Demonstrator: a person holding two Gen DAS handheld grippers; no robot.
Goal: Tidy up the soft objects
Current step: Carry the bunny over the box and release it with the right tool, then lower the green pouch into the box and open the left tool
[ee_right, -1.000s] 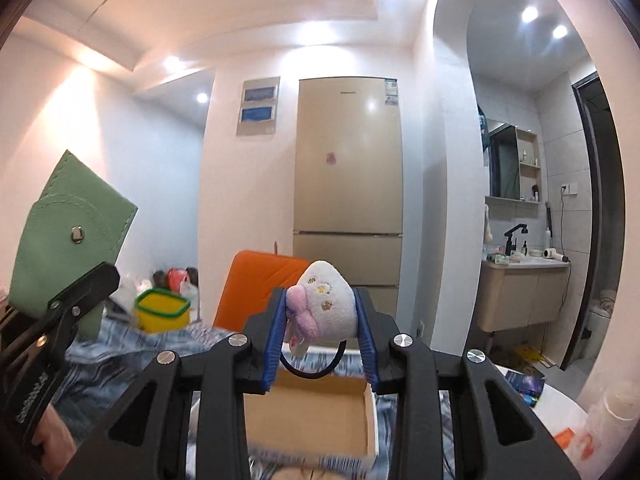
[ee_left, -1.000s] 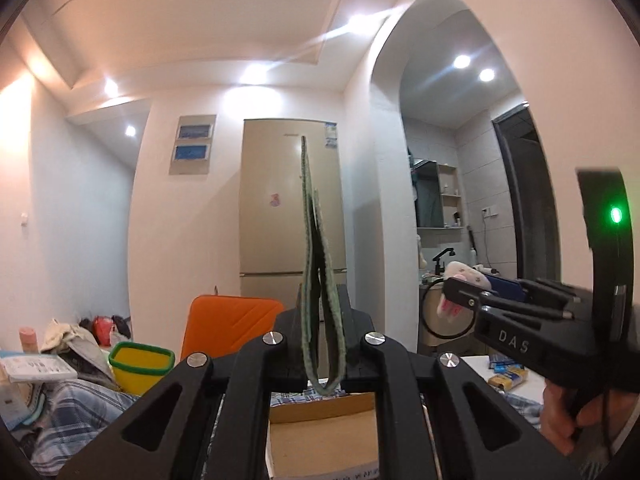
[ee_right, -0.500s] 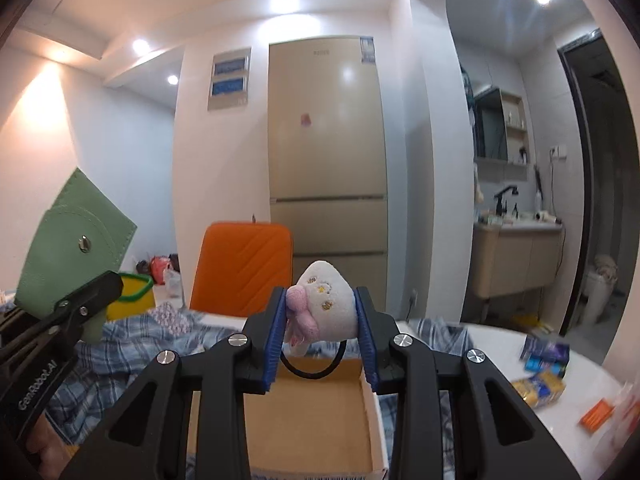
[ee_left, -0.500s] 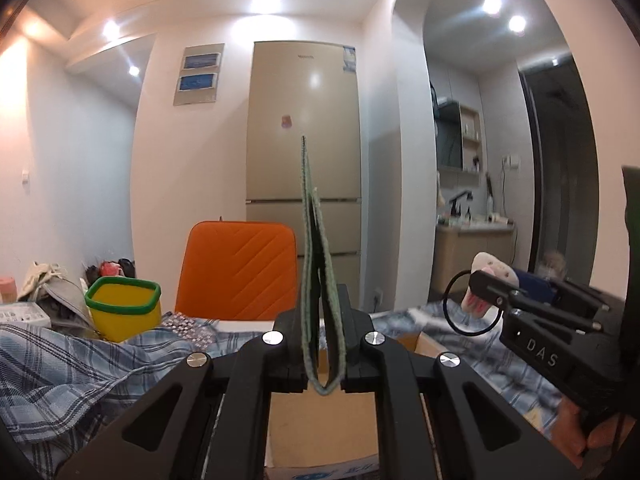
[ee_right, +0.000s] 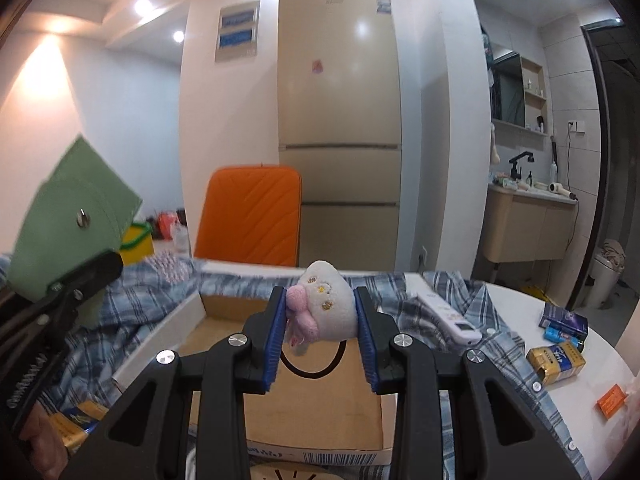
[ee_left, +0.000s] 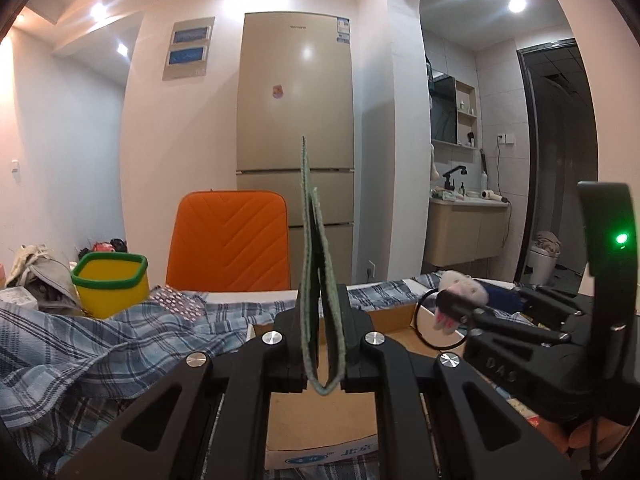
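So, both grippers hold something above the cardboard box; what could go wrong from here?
The flat green felt pouch stands on edge in the left gripper; released so, it might fall against the open cardboard box wall. The white plush toy has a black elastic loop hanging under the right gripper, which could snag a finger.

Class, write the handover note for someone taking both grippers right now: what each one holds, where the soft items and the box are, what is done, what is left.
Left gripper: shut on the green felt pouch, held upright.
Right gripper: shut on the white plush hair tie, its black loop hanging below.
Cardboard box: open on the table beneath both grippers; the visible floor is bare.
Done: both items picked up and carried over the box.
Left: lower and release each into the box.
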